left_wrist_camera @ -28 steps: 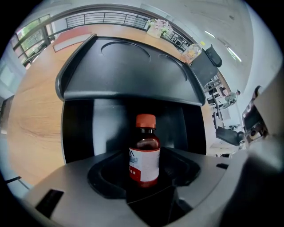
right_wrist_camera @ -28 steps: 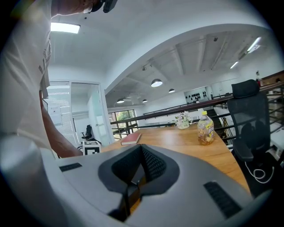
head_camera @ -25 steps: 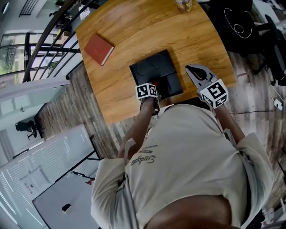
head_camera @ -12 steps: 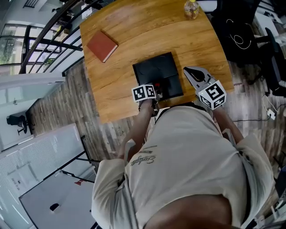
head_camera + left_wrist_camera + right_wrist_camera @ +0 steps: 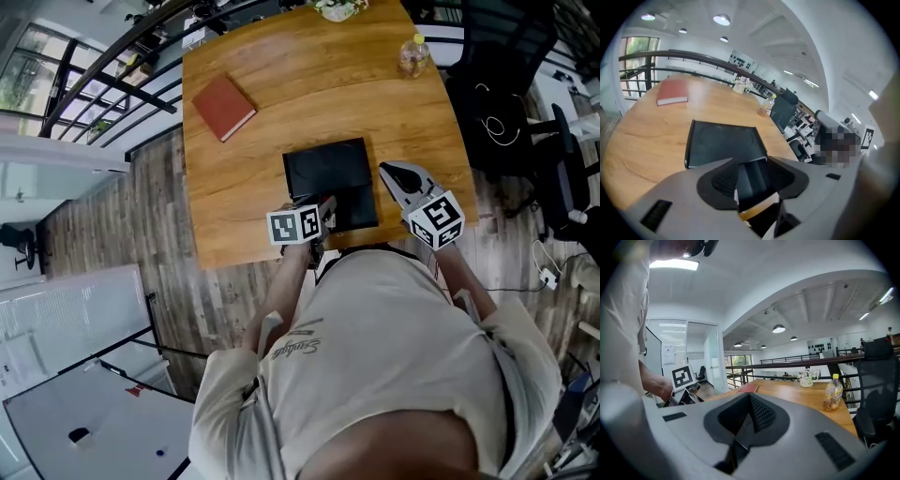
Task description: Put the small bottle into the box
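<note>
Wooden table (image 5: 272,187) — red book (image 5: 223,107), black box (image 5: 328,173), drink bottle (image 5: 412,56).

Table (image 5: 244,178) — warm orange-brown wood with darker grain streaks.
Box (image 5: 323,169): matte black, faint ring pattern on the lid.
Book (image 5: 223,108): brick red, plain cover.
Small bottle (image 5: 833,392): clear, yellow cap, amber-yellow inside.
Flowers (image 5: 806,377): white over green.
Right gripper (image 5: 750,401): pale grey shell, black pads with a fine mesh texture. Its cube is white with black square markers.
Shirt (image 5: 394,356): cream with a line of dark script.
Floor (image 5: 159,234) — grey-brown planks, weathered, light and dark boards mixed.
Chair (image 5: 506,103): black.
Railing (image 5: 787,364): dark, near black.
Ceiling (image 5: 787,296): white.
</note>
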`<state>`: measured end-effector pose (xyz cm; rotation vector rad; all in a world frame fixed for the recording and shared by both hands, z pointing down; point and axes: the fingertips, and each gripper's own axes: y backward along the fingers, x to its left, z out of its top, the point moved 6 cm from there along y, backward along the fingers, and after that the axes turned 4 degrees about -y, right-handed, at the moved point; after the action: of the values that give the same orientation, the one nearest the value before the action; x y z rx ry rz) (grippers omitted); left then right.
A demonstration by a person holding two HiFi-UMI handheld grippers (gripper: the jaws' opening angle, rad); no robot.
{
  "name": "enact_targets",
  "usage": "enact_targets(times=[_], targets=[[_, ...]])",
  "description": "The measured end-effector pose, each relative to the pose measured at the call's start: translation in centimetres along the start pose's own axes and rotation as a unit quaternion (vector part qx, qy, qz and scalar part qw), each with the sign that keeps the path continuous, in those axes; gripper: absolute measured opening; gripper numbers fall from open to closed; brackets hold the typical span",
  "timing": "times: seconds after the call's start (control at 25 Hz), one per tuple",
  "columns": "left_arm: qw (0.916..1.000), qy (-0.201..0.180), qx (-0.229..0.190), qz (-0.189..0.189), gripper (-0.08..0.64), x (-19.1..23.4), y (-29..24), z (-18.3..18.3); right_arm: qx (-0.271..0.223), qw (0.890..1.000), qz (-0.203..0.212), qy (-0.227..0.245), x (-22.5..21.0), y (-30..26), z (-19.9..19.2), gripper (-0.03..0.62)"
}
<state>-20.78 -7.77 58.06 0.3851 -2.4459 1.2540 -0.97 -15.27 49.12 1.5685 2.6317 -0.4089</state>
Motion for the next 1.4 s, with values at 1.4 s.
enact_targets(times=[1.4], targets=[[0.9155,-0.206,-0.336,0.082,0.038,-4.0,14.2,16.4,-0.105,0.983,0.075,0.128,3.6,-4.1,13.5,-0.005]])
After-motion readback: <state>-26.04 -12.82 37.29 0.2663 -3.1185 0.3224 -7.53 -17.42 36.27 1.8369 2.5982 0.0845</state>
